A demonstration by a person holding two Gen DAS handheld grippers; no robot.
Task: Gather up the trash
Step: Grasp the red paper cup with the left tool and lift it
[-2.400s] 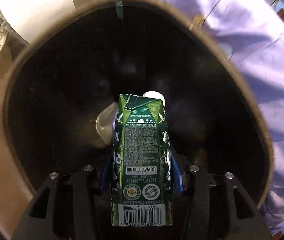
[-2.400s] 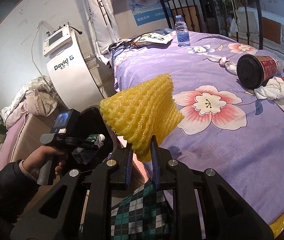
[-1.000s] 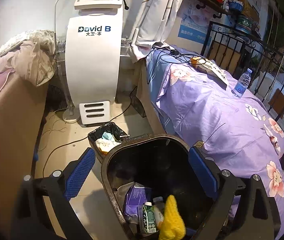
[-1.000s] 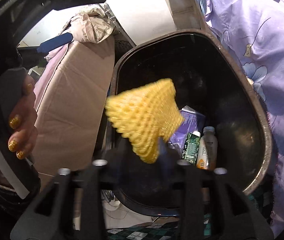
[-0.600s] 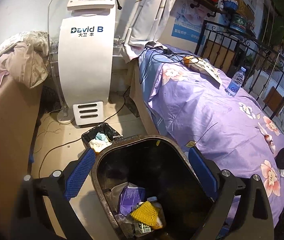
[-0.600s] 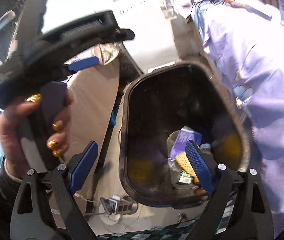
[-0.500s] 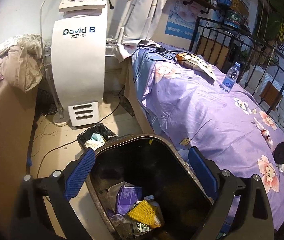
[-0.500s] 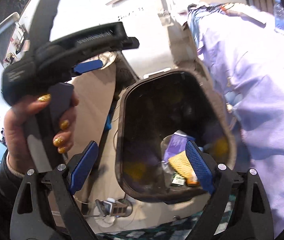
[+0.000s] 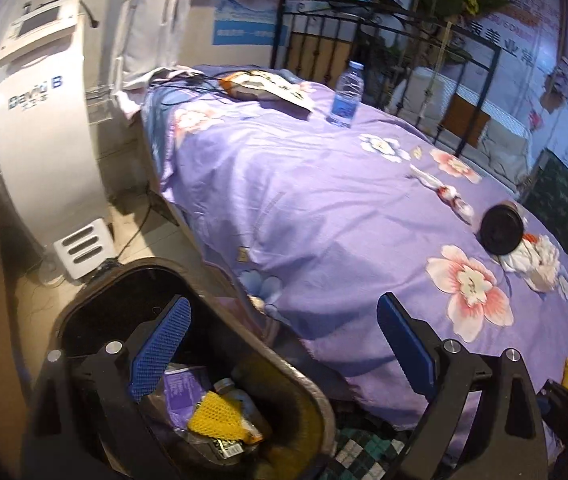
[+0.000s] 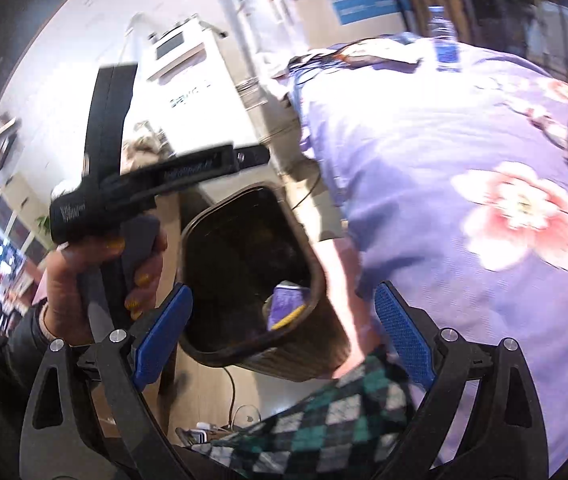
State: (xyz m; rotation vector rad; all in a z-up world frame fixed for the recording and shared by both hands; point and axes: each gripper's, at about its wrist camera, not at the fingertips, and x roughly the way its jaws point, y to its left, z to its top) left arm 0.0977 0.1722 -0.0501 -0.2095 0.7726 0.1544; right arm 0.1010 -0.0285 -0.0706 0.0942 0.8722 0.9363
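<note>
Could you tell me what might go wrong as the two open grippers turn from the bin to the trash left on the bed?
1. The round can lies on its side on the bed; a nudge might roll it away.
2. The crumpled tissues touch the can, so a pinch may catch only part of the pile.
3. The water bottle stands upright on soft bedding and could topple if grabbed high.
</note>
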